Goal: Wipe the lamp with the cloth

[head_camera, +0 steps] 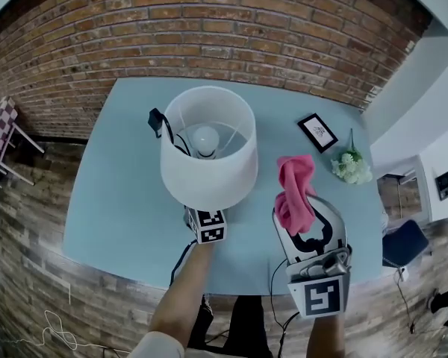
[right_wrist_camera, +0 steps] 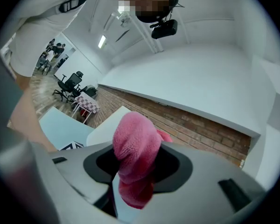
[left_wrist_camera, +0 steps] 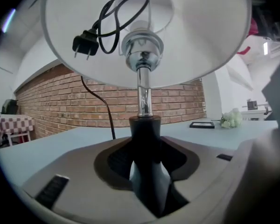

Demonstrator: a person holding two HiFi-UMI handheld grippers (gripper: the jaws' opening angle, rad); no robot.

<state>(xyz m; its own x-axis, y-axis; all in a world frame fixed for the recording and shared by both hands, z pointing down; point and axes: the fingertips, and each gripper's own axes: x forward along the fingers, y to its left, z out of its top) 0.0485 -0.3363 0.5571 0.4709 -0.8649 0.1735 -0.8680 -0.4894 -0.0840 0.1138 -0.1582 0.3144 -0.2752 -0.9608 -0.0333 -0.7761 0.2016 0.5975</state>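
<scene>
Left gripper is clamped on the dark foot of the lamp, while the right gripper pinches the pink cloth near its white shade.

The lamp has a white shade, chrome stem, black base and black cord; the cloth is bright pink; the table is pale blue; the wall is red-brown brick; the left gripper and right gripper are pale grey with black-and-white square markers; the flowers are white; the picture frame is black.
</scene>
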